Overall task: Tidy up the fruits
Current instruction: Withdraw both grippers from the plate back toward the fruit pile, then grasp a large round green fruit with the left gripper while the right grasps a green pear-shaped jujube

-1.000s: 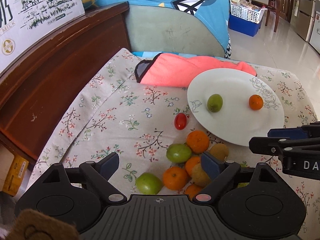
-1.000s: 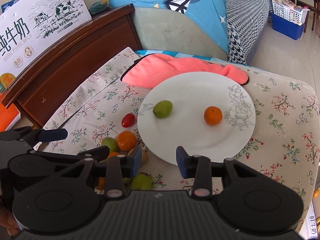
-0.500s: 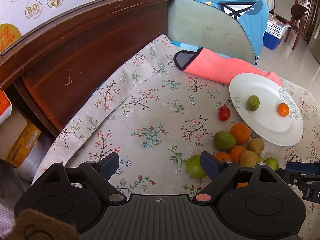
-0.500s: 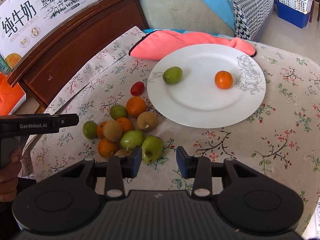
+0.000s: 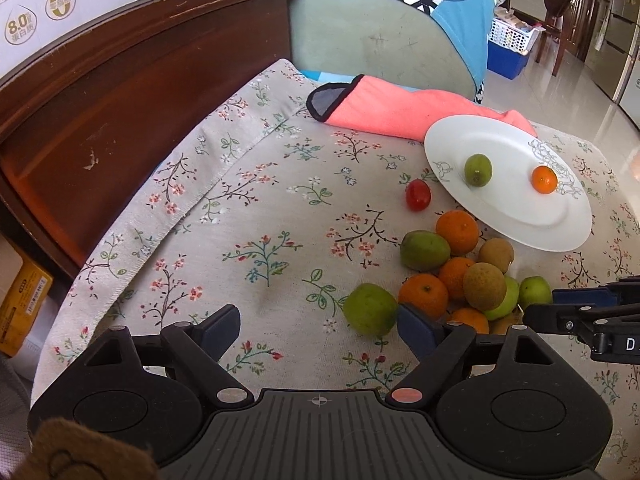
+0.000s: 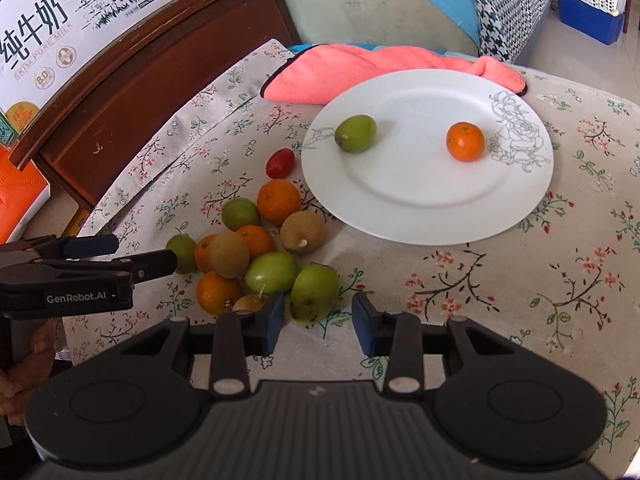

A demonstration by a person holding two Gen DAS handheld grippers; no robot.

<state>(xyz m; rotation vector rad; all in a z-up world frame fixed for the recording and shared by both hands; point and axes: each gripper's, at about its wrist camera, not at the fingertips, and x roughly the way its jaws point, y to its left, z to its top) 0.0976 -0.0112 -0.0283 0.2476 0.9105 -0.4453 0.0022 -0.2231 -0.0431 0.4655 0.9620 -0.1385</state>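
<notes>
Plate (image 6: 424, 216): on the flowered cloth (image 5: 248, 216), holding one green fruit (image 6: 355, 133) and one small orange (image 6: 465, 141).
Fruit pile (image 6: 256, 252): beside the plate's near-left rim.
Left gripper (image 5: 318, 322): wide, jaws closing, nothing between them.
Right gripper (image 6: 318, 316): narrowly parted, gripping nothing, a green fruit just ahead.

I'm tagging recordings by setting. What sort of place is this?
Most likely a home living room: a cushioned seat behind the floral tablecloth, a milk carton box on wooden furniture, and a tiled floor with a chair.
</notes>
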